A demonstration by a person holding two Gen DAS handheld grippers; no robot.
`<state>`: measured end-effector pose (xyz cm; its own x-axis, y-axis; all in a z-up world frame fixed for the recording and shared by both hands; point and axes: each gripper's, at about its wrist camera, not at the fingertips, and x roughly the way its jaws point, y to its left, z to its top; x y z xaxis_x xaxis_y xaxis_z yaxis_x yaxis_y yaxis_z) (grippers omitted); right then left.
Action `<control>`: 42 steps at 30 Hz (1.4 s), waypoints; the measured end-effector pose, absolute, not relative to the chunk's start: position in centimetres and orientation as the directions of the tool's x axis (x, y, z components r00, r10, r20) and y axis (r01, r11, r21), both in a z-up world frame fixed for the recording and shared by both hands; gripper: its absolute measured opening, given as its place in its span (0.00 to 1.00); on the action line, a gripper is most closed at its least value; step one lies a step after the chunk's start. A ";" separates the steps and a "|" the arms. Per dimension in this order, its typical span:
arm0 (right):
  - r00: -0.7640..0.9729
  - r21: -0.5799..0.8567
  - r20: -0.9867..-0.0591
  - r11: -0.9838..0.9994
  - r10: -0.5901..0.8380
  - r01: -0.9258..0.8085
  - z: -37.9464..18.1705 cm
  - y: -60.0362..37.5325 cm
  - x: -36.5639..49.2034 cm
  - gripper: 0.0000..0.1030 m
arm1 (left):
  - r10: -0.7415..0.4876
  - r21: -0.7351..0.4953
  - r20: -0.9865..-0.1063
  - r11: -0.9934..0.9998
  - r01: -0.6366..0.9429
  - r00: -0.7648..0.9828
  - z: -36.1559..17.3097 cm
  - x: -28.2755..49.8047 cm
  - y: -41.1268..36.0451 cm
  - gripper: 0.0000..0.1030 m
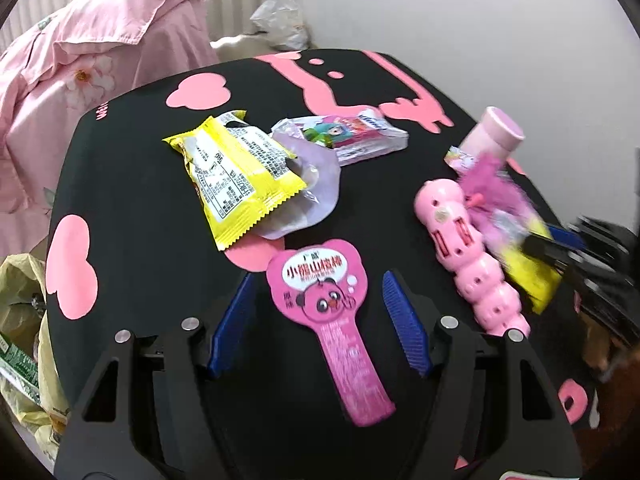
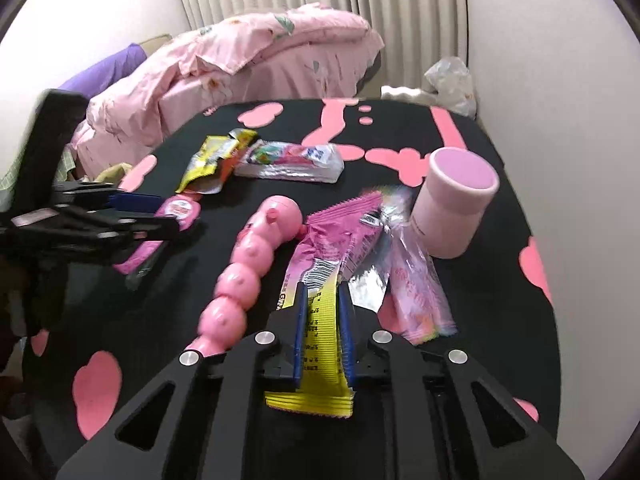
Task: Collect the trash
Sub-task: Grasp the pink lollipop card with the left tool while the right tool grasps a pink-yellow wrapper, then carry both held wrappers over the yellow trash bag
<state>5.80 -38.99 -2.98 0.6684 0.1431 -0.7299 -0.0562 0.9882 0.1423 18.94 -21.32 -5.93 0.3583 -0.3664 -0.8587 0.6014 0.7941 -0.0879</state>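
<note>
Your black table (image 2: 168, 292) with pink blobs sits beside one pink-quilted bed (image 2: 256, 60). One pink cup (image 2: 452, 204), one bead toy (image 2: 240, 276). Left gripper (image 1: 316, 292) fingers spread around the paddle wrapper (image 1: 332, 320); right gripper (image 2: 323, 296) fingers pinch the yellow-pink wrapper (image 2: 320, 320).

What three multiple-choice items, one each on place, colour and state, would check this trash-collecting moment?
1. The paddle-shaped pink wrapper lies:
A. between the left gripper's fingers
B. inside the pink cup
C. on the bed

2. The gripper finger pads are:
A. red
B. blue
C. white

3. The right gripper is:
A. wide open
B. empty
C. shut on the pink-and-yellow wrapper

Answers: 1 A, the open pads flank it; 2 B, blue in both views; 3 C, the pads pinch it.
</note>
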 end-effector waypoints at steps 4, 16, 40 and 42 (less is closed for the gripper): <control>0.701 0.173 -0.696 0.984 0.156 -0.046 -1.8 -39.2 3.9 0.14 | -0.331 -0.067 -0.865 0.821 0.567 0.377 -6.5 19.1 -21.7 0.55; 0.742 0.175 -0.651 0.983 0.158 -0.056 0.0 -38.4 3.1 0.14 | -0.422 -0.100 -0.782 0.812 0.575 0.459 -2.6 15.7 -18.1 0.48; 0.746 0.030 -0.579 0.923 0.328 -0.383 8.1 -20.6 9.3 0.14 | -0.293 -0.149 -0.595 0.955 0.255 0.749 4.9 12.6 3.4 0.48; 0.728 0.033 -0.591 0.912 0.348 -0.408 8.2 -18.8 9.9 0.14 | -0.280 -0.165 -0.585 0.960 0.226 0.761 4.8 12.7 5.2 0.48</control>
